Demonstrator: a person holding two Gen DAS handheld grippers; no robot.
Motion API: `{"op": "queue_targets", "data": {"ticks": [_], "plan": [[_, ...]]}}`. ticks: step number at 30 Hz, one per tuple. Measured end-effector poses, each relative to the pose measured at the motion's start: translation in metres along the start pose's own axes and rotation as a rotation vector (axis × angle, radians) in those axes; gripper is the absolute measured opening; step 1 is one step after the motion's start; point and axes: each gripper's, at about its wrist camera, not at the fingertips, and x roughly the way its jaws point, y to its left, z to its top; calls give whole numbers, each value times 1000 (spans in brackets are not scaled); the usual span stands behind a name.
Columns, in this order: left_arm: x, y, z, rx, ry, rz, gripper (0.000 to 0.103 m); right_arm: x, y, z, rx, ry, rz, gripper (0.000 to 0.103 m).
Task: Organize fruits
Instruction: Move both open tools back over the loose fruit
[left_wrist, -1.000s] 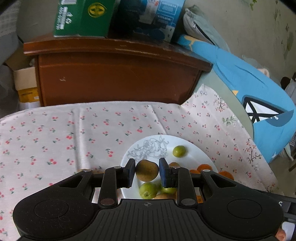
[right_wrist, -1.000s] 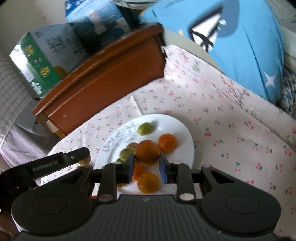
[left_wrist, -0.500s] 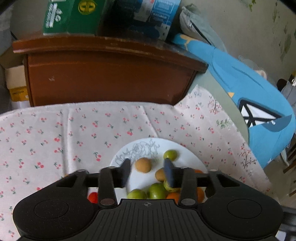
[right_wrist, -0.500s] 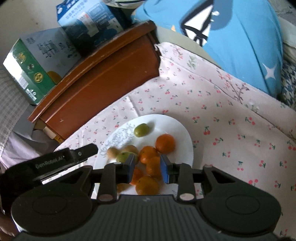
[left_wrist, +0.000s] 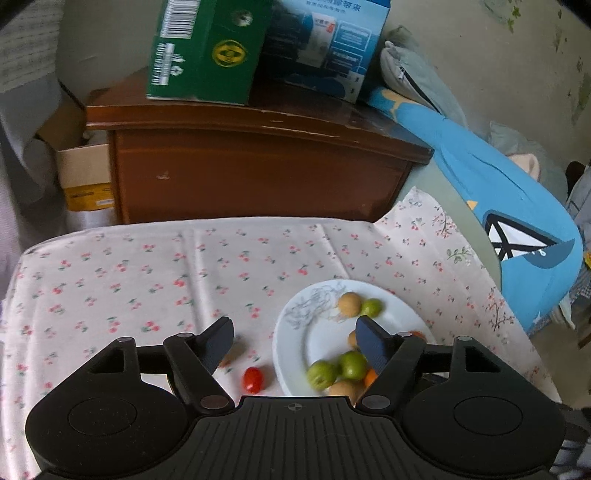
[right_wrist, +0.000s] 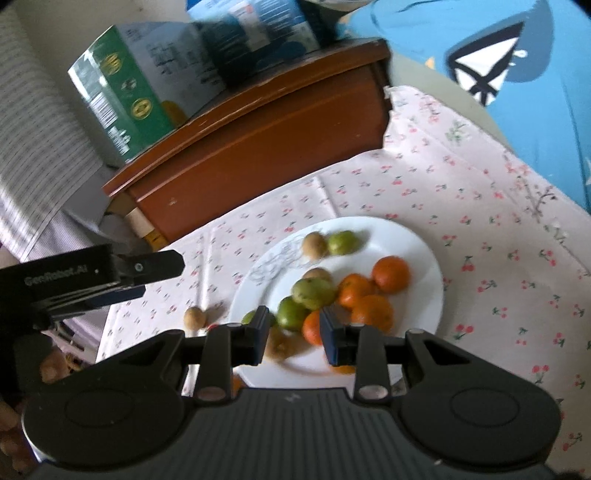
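Right wrist view, oranges (right_wrist: 364, 295) blurred, fingers-occluded

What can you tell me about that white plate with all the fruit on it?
The white plate is round, glossy like ceramic, with a grey sketched floral pattern on one side. It lies flat on the cherry-print tablecloth. It holds several oranges, green fruits and small tan fruits. One tan fruit and a small red fruit lie off it.
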Motion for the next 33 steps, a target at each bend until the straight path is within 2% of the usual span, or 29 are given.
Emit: {"op": "queue_targets", "data": {"ticks": [10,20,27,33], "plan": [[-35,29,-31,-16,16,77,74,4,32,-24,-98,47,76,32],[-36,48,-63,-28,61,150,74,11,50,-52,-106,101,92,31],[-31,50,-86,61,79,204,74,21,49,-65,-42,106,79,32],[-28,53,-97,105,94,202,74,32,51,-65,-12,101,76,38]]}}
